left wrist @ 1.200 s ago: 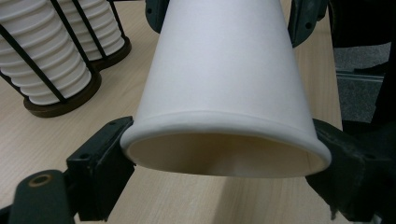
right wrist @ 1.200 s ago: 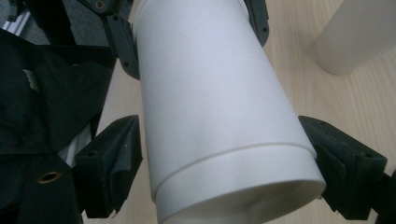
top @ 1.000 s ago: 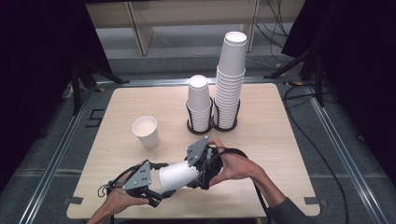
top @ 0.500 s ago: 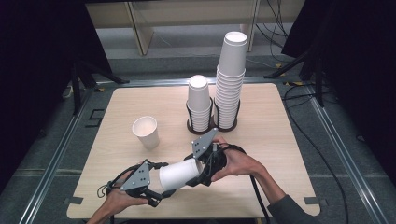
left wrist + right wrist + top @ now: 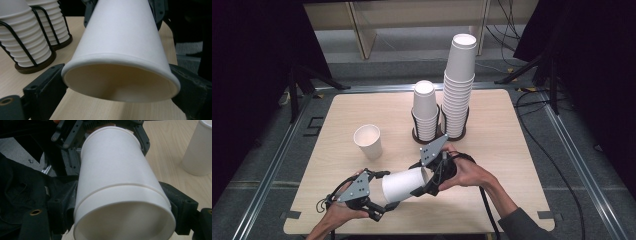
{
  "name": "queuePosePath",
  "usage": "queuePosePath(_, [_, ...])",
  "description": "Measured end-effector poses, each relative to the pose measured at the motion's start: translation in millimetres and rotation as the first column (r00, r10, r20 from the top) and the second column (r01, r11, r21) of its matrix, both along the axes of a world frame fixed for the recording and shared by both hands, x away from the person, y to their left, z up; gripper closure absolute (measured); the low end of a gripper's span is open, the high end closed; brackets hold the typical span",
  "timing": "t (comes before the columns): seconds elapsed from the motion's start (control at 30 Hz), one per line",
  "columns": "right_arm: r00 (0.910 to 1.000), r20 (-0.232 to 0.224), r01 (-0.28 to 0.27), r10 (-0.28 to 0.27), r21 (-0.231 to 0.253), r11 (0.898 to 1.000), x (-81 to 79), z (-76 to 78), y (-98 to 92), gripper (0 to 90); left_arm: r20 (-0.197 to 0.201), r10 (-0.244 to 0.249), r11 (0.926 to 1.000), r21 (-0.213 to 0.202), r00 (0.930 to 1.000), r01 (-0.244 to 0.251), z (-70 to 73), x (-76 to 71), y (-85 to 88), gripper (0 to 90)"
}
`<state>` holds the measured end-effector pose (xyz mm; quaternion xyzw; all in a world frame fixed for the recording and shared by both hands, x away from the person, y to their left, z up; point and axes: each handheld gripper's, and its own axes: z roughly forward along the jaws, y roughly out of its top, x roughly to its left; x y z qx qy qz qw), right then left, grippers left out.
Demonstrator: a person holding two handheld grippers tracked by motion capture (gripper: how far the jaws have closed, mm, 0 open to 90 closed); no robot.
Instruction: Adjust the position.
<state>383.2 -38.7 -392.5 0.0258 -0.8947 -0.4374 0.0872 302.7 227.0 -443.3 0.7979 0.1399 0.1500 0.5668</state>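
Note:
A white paper cup [image 5: 402,184] lies on its side in the air above the table's near edge, held between both grippers. Its open mouth [image 5: 120,92] faces my left gripper [image 5: 117,75], whose jaws have just been opening and now stand on either side of the rim. My right gripper [image 5: 117,200] is shut on the cup's [image 5: 112,170] base end, one jaw on each side of the wall. In the high view my left gripper [image 5: 382,192] is at the cup's left end and my right gripper [image 5: 419,179] at its right end.
A single cup [image 5: 368,141] stands upright on the wooden table [image 5: 512,140], left of centre. Behind it, a short cup stack [image 5: 426,110] and a tall stack [image 5: 459,85] stand in black wire holders. Cables run along the floor on the right.
The right gripper and the cup have crept slightly to the right and away from the person. The left hand has stayed where it was.

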Motion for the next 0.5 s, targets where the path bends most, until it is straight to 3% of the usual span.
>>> queuePosePath(0.13, [0.9999, -0.011, -0.001, 0.002, 0.074, 0.997, 7.1, -2.8, -3.4, 23.5, -0.011, 0.033, 0.9963, -0.08, 0.9994, -0.034, 0.6, 1.2, 1.5, 6.7])
queuePosePath(0.17, [0.9986, -0.051, 0.017, -0.013, 0.08, 0.997, 7.3, -3.6, -5.7, 23.5, -0.005, 0.029, 0.9947, -0.099, 0.9996, -0.029, -0.3, 1.8, 1.1, 6.6])
queuePosePath(0.2, [0.9993, -0.038, 0.005, -0.001, 0.099, 0.995, 9.4, -4.6, -5.8, 23.5, -0.005, 0.04, 0.9933, -0.108, 0.9992, -0.04, -0.3, 1.3, 1.4, 6.5])
queuePosePath(0.3, [0.9984, -0.057, 0.009, -0.002, 0.129, 0.992, 11.2, -8.3, -5.8, 23.5, -0.001, 0.053, 0.9928, -0.108, 0.9986, -0.053, 0.8, 0.5, 2.4, 5.8])
queuePosePath(0.4, [0.9966, -0.083, 0.015, -0.003, 0.145, 0.989, 9.9, -8.5, -5.5, 23.6, 0.011, 0.052, 0.9885, -0.143, 0.9986, -0.05, 0.2, 0.3, 0.6, 4.7])
queuePosePath(0.5, [0.9972, -0.074, 0.003, 0.01, 0.181, 0.983, 11.0, -8.9, -3.6, 23.6, -0.004, 0.067, 0.9875, -0.142, 0.9977, -0.067, 0.2, -0.8, -0.5, 3.4])
